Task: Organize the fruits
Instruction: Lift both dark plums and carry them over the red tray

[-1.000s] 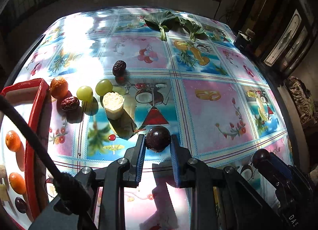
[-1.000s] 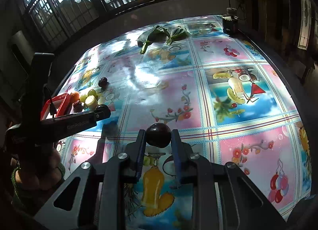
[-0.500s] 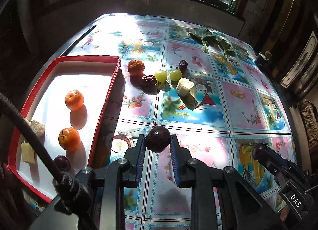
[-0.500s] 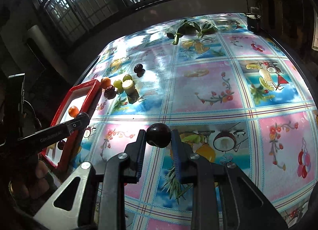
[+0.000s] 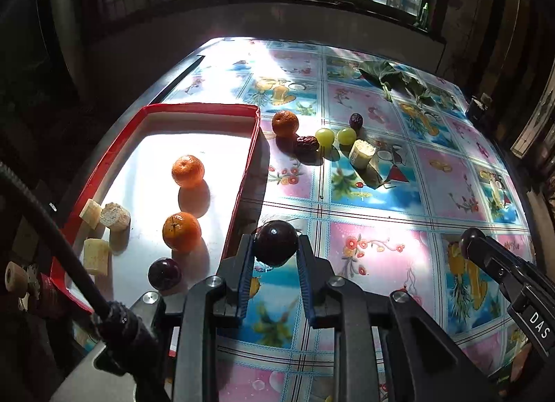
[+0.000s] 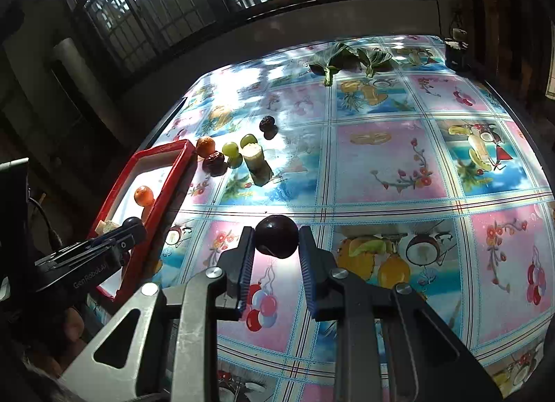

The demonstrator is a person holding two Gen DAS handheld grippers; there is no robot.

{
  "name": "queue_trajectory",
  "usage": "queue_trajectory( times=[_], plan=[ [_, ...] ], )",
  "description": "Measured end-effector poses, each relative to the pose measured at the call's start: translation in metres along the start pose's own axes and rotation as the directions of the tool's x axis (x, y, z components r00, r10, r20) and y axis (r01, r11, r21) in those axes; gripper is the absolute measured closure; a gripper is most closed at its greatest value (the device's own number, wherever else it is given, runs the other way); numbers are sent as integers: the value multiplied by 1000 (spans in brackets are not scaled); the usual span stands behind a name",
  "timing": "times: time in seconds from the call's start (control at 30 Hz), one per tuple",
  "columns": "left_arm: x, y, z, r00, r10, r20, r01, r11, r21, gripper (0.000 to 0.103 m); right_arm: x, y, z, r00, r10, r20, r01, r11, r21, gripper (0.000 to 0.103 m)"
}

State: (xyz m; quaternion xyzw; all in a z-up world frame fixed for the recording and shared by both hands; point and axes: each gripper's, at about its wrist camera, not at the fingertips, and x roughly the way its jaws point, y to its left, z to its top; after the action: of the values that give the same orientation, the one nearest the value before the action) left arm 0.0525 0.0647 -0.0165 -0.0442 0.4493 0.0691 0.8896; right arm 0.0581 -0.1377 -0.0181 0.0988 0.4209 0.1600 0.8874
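Observation:
My left gripper [image 5: 275,249] is shut on a dark plum [image 5: 275,243], held above the table just right of the red tray's [image 5: 194,109] near right rim. The tray holds two oranges [image 5: 187,171], a dark plum [image 5: 164,273] and pale sugarcane pieces [image 5: 114,216]. My right gripper [image 6: 276,239] is shut on another dark plum [image 6: 276,235] above the tablecloth, right of the tray [image 6: 158,201]. On the table lie an orange [image 5: 284,123], a red date [image 5: 307,143], two green grapes [image 5: 324,136], a sugarcane piece [image 5: 361,153] and a dark date [image 5: 356,120].
Green leaves [image 5: 392,77] lie at the table's far side. The flowered tablecloth [image 5: 451,173] covers the table, with a dark object [image 6: 456,51] at the far right corner. The right gripper shows in the left wrist view [image 5: 471,239]; the left gripper shows in the right wrist view [image 6: 133,227].
Both grippers have pulled back and swung left with their plums. The red tray has come into fuller view, and my left gripper is now beside its right rim.

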Motion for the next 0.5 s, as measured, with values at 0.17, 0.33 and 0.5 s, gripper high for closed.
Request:
queue_trajectory(
  times=[0.17, 0.33, 0.5],
  plan=[
    [-2, 7, -1, 1000, 27, 8, -27, 1000, -5, 79, 7, 13, -5, 1000, 14, -22, -14, 1000, -22, 76],
    [-3, 7, -2, 999, 34, 14, -34, 999, -3, 79, 9, 24, -8, 1000, 10, -28, -11, 999, -48, 76],
    [-5, 3, -4, 999, 33, 21, -33, 999, 12, 79, 7, 29, -8, 1000, -12, -16, 11, 998, -69, 76]
  ],
)
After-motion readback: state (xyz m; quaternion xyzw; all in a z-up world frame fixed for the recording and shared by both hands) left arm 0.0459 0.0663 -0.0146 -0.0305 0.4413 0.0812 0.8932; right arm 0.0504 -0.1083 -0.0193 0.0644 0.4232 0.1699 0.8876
